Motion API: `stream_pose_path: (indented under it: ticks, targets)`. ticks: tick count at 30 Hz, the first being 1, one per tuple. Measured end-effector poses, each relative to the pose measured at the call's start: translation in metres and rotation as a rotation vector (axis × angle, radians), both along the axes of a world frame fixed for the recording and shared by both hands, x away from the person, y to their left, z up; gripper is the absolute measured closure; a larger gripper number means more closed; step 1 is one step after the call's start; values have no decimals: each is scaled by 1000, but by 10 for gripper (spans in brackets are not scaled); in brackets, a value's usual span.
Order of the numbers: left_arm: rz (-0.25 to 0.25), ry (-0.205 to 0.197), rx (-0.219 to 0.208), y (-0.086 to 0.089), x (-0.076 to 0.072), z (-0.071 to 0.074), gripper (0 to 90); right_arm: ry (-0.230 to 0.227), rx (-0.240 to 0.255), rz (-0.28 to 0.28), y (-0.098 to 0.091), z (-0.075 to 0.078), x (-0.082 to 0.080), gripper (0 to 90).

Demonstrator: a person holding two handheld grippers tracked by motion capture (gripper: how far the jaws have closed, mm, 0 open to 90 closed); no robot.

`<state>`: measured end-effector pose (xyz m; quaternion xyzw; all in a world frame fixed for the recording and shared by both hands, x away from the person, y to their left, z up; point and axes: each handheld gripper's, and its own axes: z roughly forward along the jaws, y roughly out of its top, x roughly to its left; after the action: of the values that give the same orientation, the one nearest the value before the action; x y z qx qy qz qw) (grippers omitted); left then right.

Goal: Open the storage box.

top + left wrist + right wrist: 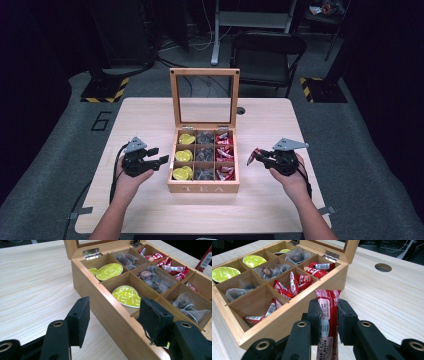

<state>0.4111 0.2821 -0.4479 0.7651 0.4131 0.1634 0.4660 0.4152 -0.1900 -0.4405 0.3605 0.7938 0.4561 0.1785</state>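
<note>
Red sachet (327, 315), one, clamped in right tool (329, 312).

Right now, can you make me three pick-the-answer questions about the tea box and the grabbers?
1. Where is the red sachet that is out of the box?
A. between the right gripper's pads
B. on the floor
C. on the lid

2. How many compartments does the tea box have?
A. four
B. six
C. nine

3. How is the box's lid?
A. shut
B. standing open
C. taken off

Answers:
1. A: in the right gripper view, the right gripper pinches the sachet upright beside the box.
2. C: the high view shows three rows of three, with yellow-green capsules, dark tea bags and red sachets.
3. B: the lid stands up from its hinges at the box's far edge.
</note>
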Motion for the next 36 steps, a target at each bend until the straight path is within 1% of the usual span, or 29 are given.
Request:
stream_pose_path:
  ticks: [1, 2, 4, 5, 6, 12, 16, 17, 18, 21, 25, 27, 30, 32, 33, 34, 36]
  targets:
    - [3, 3, -3, 0, 0, 0, 425, 2, 5, -8, -1, -1, 0, 742]
    - [1, 5, -2, 0, 0, 0, 425, 0, 2, -3, -2, -3, 0, 742]
    - [2, 5, -2, 1, 0, 0, 425, 10, 3, -12, -3, -6, 0, 742]
    - [9, -1, -4, 0, 0, -1, 425, 13, 0, -13, -4, -8, 0, 741]
    - [1, 6, 0, 1, 0, 0, 425, 16, -4, -15, -5, -9, 0, 742]
    - [-1, 6, 6, 1, 0, -1, 426, 22, -3, -30, -8, -15, 1, 742]
    - [1, 8, 2, 1, 0, 0, 425, 30, -13, -36, -10, -20, 0, 742]
    - [8, -1, -1, 1, 0, -1, 425, 32, -17, -38, -10, -21, 0, 741]
    - [8, 2, -3, 1, 0, -1, 425, 34, -20, -34, -11, -22, 0, 741]
    - [3, 4, 4, 3, 0, 0, 425, 39, -22, -41, -12, -25, 1, 741]
    - [8, 3, 6, 4, -1, 0, 425, 60, -29, -53, -15, -31, 2, 741]
    - [14, 4, 1, 4, -1, 0, 425, 64, -31, -56, -16, -33, 3, 741]
    - [10, 8, 7, 4, -1, 0, 425, 70, -32, -57, -17, -36, 4, 740]
    - [11, 5, 9, 4, -1, -1, 425, 80, -32, -69, -17, -38, 4, 739]
    - [11, 4, 9, 4, -1, -1, 425, 76, -35, -63, -18, -38, 5, 739]
    - [11, 5, 9, 4, -1, -1, 425, 84, -37, -69, -18, -39, 5, 739]
    - [11, 4, 10, 4, -1, -1, 425, 87, -36, -68, -18, -41, 6, 738]
